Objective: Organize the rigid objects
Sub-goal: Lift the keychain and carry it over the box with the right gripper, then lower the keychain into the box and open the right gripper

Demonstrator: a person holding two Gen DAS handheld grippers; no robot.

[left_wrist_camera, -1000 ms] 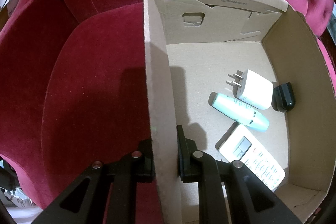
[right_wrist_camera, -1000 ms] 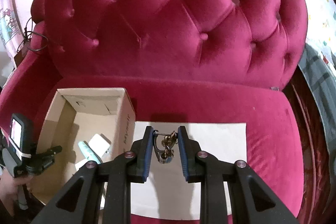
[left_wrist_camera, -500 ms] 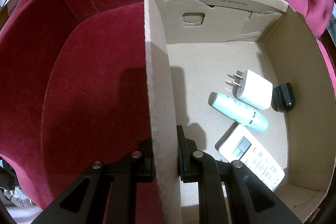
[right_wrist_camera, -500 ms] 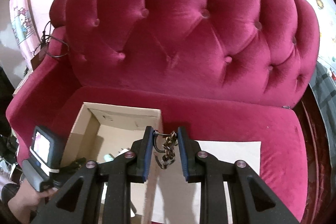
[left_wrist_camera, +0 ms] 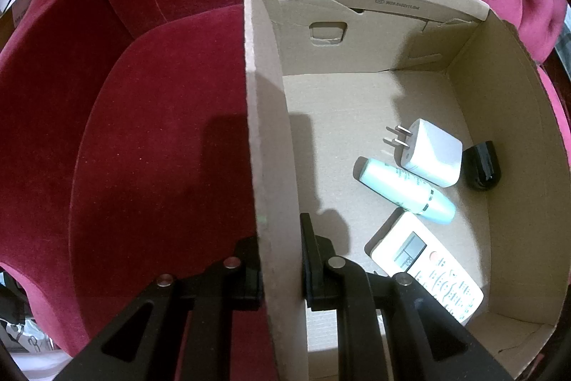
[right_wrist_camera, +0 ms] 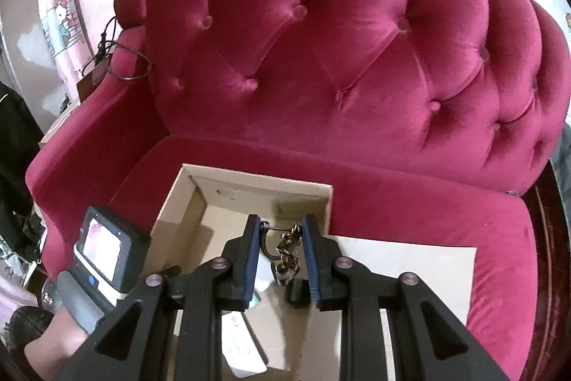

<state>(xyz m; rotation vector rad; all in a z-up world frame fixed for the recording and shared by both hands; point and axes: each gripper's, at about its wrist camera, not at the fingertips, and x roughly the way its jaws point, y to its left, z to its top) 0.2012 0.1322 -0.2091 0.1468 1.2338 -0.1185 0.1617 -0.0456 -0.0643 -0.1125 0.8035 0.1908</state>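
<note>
Gripping: left gripper [left_wrist_camera: 280, 259] is clenched on the near side wall of the box [left_wrist_camera: 271, 138], one black finger outside, one inside.
Right gripper: [right_wrist_camera: 280, 259] with blue-padded fingers, clamped on a keyring [right_wrist_camera: 285, 249], a dark wire loop with brassy chain links and a small charm hanging below.
Keyring place: held in the air over the open box, above its right part as seen from the right wrist.
Box: plain brown corrugated cardboard, open top, straight thin walls, a punched tab slot and small print on the far wall; it sits on the sofa [right_wrist_camera: 339, 59] seat.
Charger: [left_wrist_camera: 430, 152] white, glossy, rounded block with two flat metal prongs, lying on the box floor.
Tube: [left_wrist_camera: 407, 190] pale mint cylinder, smooth, lying on its side, touching the charger.
Remote: [left_wrist_camera: 424, 266] white, flat, rectangular, with a small grey screen and rows of buttons, just beside the tube.
Black piece: [left_wrist_camera: 481, 165] small, shiny, rounded, against the right wall next to the charger.
Sofa: deep red velvet, button-tufted back, rounded arms.
Sheet: [right_wrist_camera: 428, 266] flat white paper on the seat, right of the box.
Hand: [right_wrist_camera: 53, 341] bare, at lower left of the right view, around the left gripper's grey handle.
</note>
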